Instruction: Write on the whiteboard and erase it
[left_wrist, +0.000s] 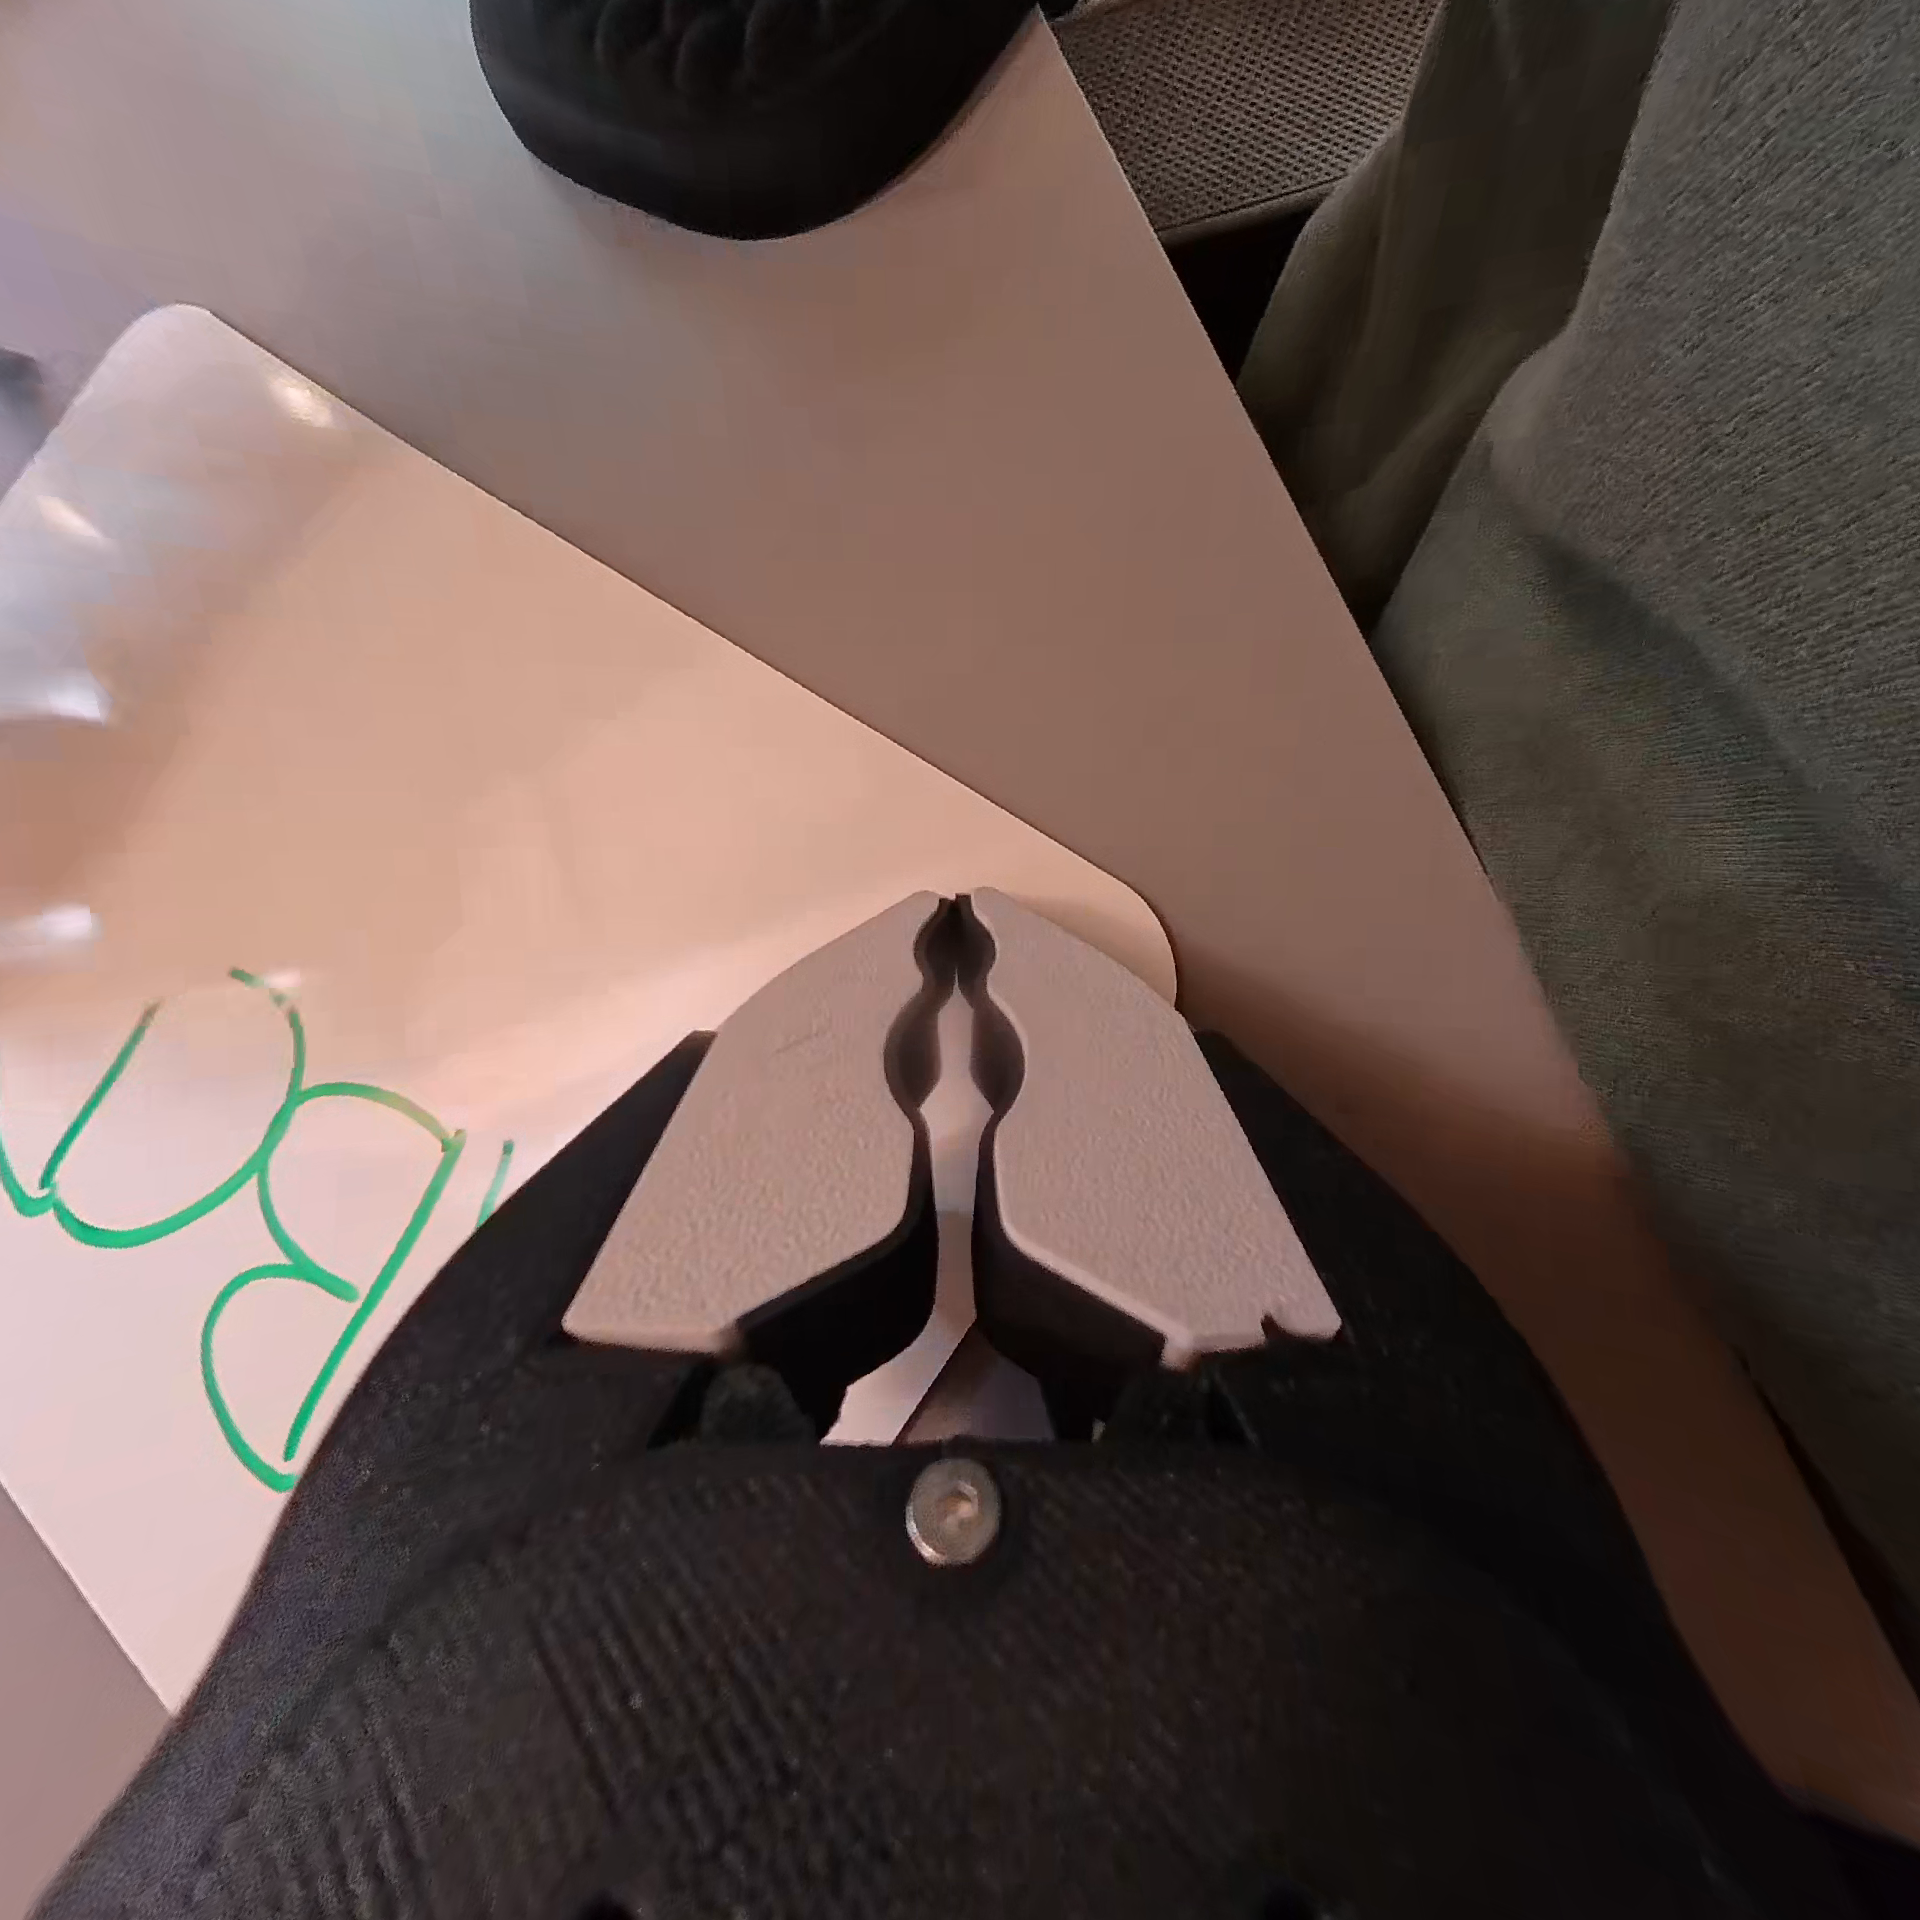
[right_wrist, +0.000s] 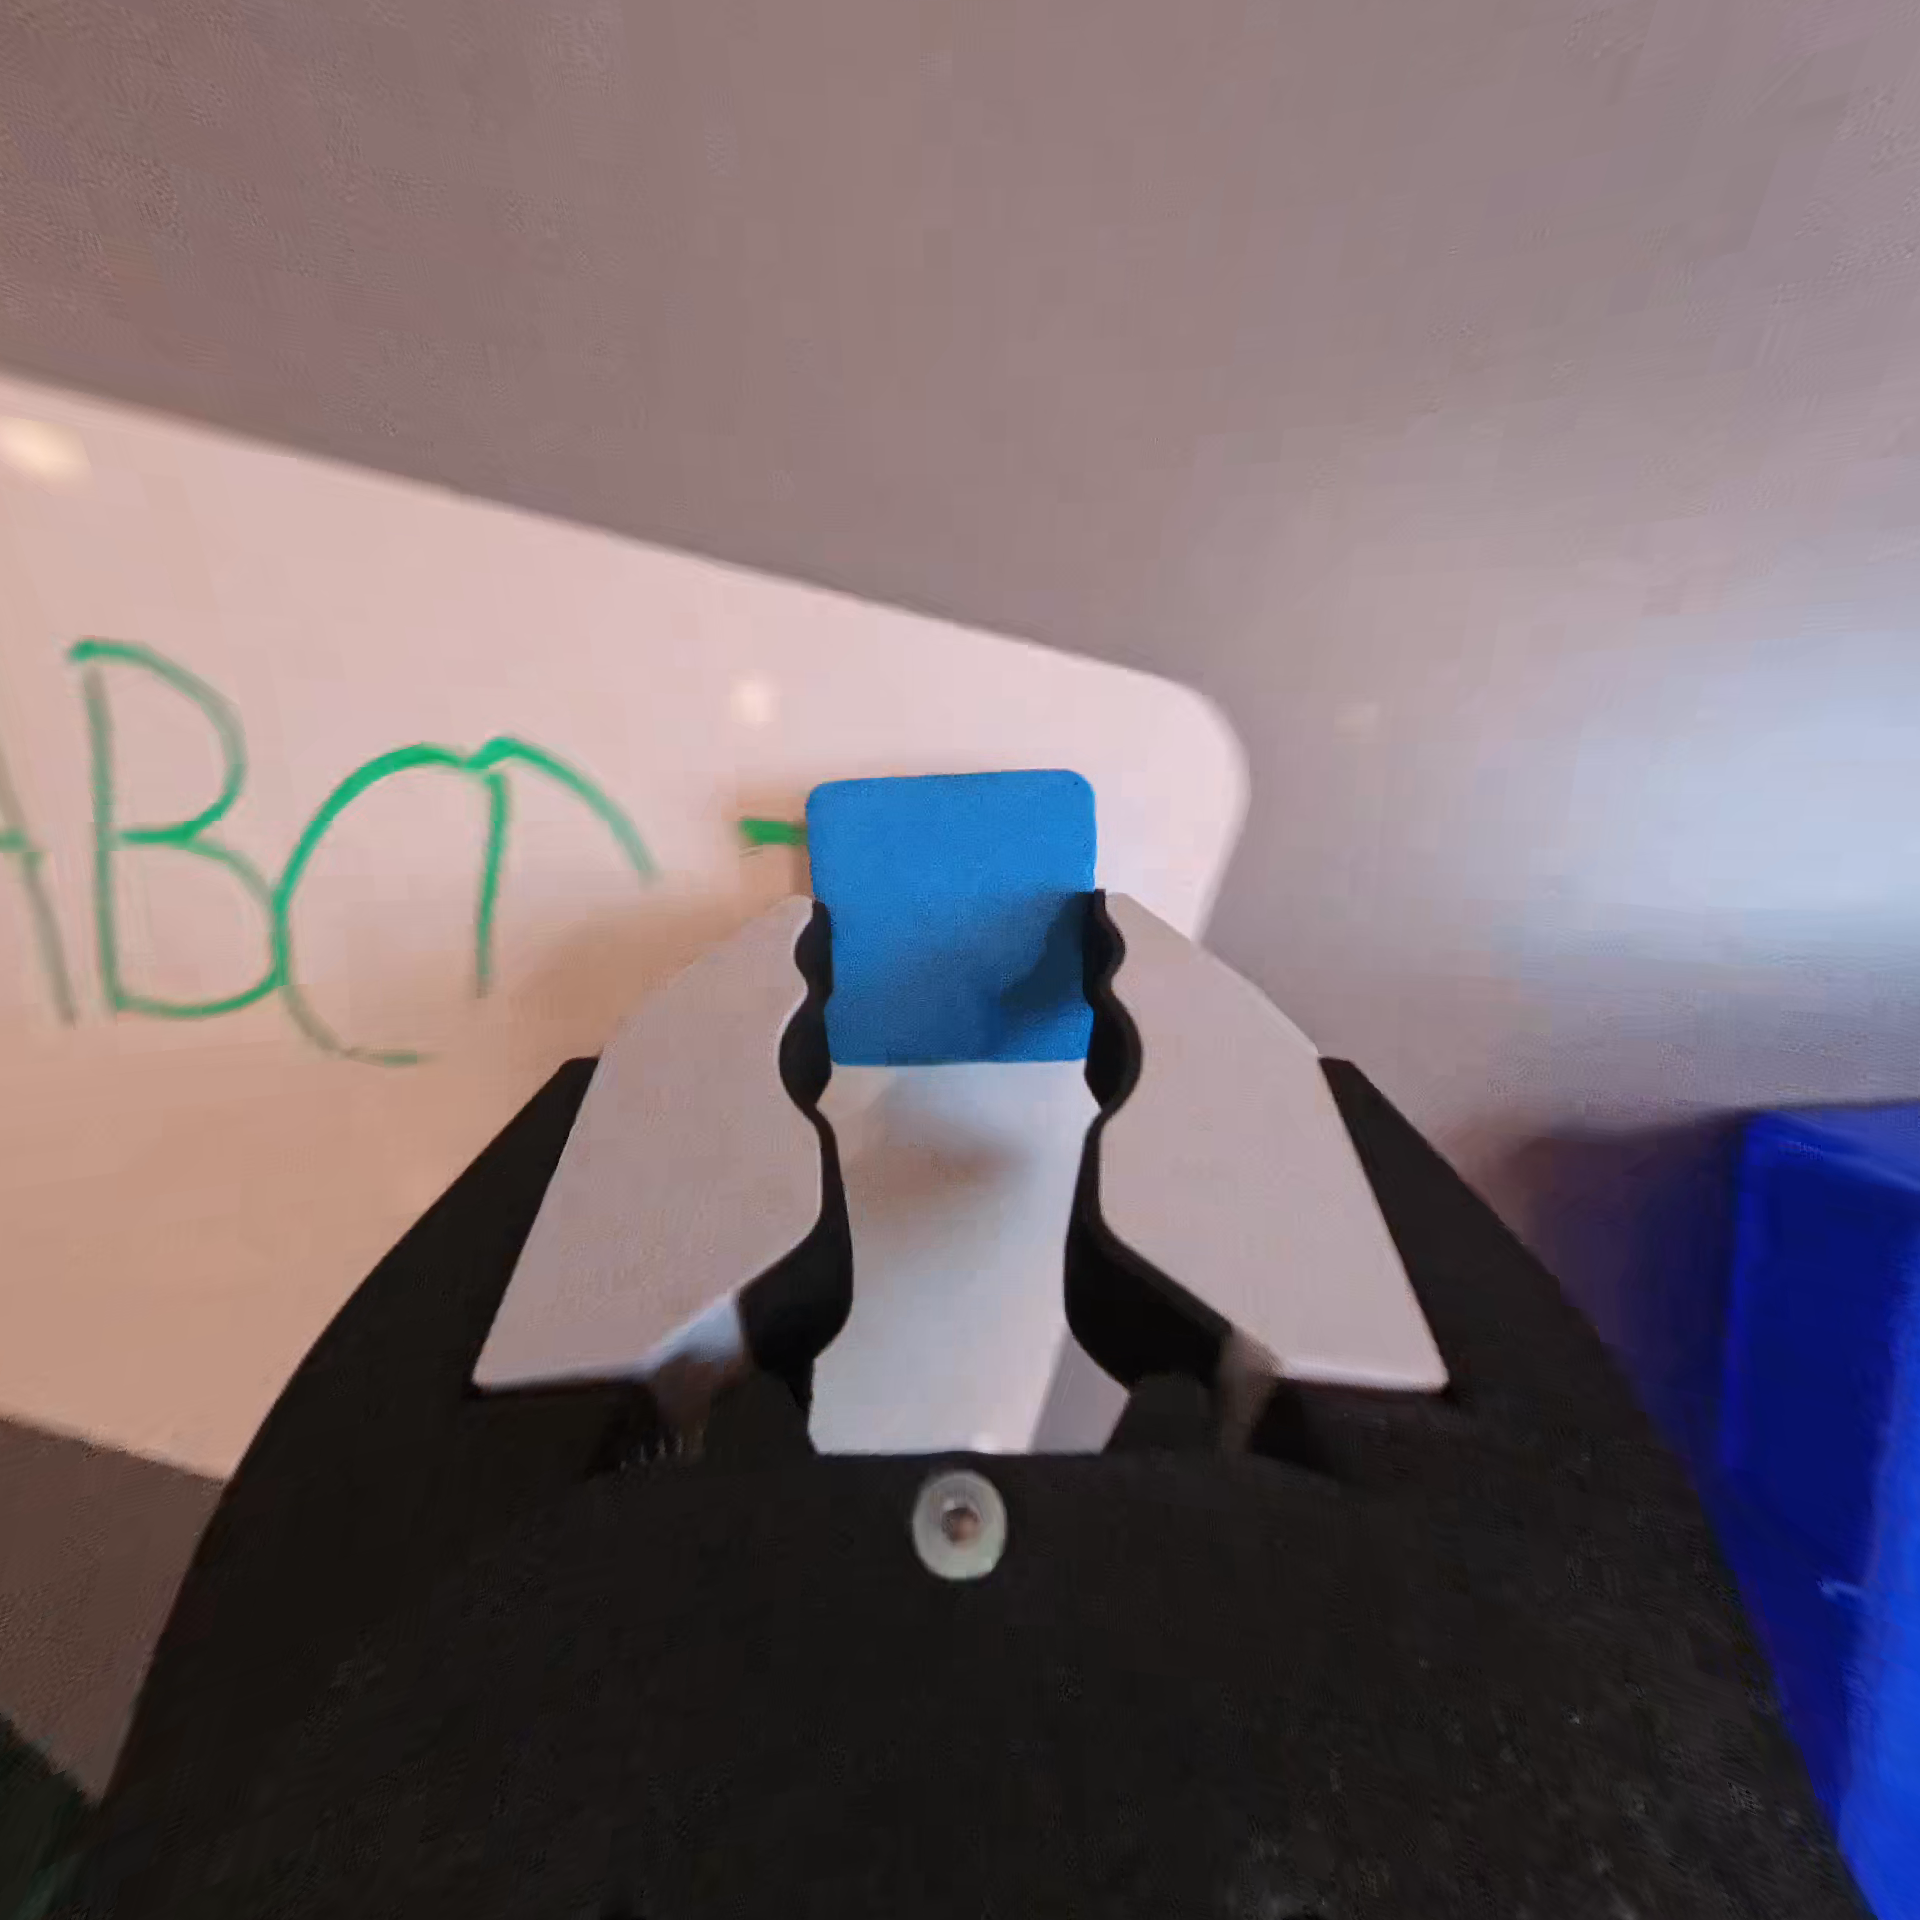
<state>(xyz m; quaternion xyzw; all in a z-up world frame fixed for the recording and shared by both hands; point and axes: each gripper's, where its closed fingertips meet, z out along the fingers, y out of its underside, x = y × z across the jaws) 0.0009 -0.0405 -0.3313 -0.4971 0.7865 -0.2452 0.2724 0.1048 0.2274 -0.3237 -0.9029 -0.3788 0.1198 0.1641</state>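
A small white whiteboard (left_wrist: 436, 748) lies flat on the table and bears green marker writing (left_wrist: 260, 1195). My left gripper (left_wrist: 956, 904) is shut and empty, its tips over the board's near right corner. In the right wrist view the whiteboard (right_wrist: 416, 582) shows with the green writing (right_wrist: 312, 883). My right gripper (right_wrist: 951, 914) is shut on a blue eraser (right_wrist: 951, 883), held over the board's right end, covering part of a green stroke. The writing's right end looks partly wiped.
A black rounded object (left_wrist: 748, 114) sits on the grey table (left_wrist: 831, 416) beyond the board. The table's edge runs diagonally at right, with grey-green fabric (left_wrist: 1662, 727) past it. A blue box (right_wrist: 1829, 1455) stands right of my right gripper. Tip to tip, the grippers are about 30 centimeters apart.
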